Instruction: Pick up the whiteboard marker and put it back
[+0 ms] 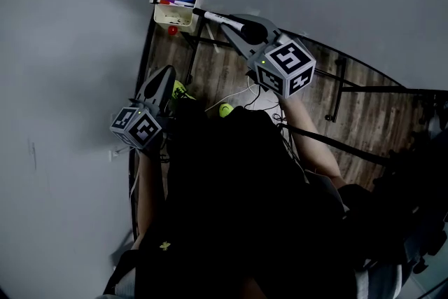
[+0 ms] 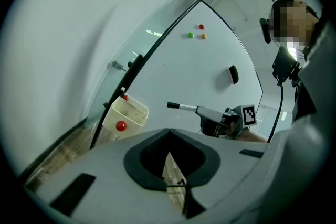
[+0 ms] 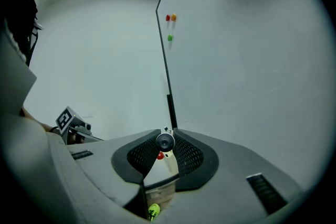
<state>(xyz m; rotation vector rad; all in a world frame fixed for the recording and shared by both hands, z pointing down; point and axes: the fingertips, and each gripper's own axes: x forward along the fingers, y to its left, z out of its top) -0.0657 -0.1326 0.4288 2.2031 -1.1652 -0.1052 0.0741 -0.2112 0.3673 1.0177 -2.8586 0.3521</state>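
The whiteboard marker [image 1: 222, 19], white with a black cap, sticks out level from my right gripper [image 1: 246, 30], which is shut on it. Its round end shows clamped between the jaw tips in the right gripper view [image 3: 165, 142]. The marker's tip is just right of the cream pen tray [image 1: 185, 19] fixed at the whiteboard's [image 1: 70, 45] lower edge, and other markers lie in the tray. From the left gripper view the marker [image 2: 181, 106] points toward the tray [image 2: 131, 115]. My left gripper [image 1: 164, 73] hangs lower left, shut and empty.
A red magnet [image 1: 172, 30] sits on the tray's front. Three small magnets [image 2: 201, 27] and a black eraser [image 2: 233, 75] are on the board. Below are wooden floor, the stand's black legs [image 1: 336, 101], cables and a yellow-green ball [image 1: 225, 109].
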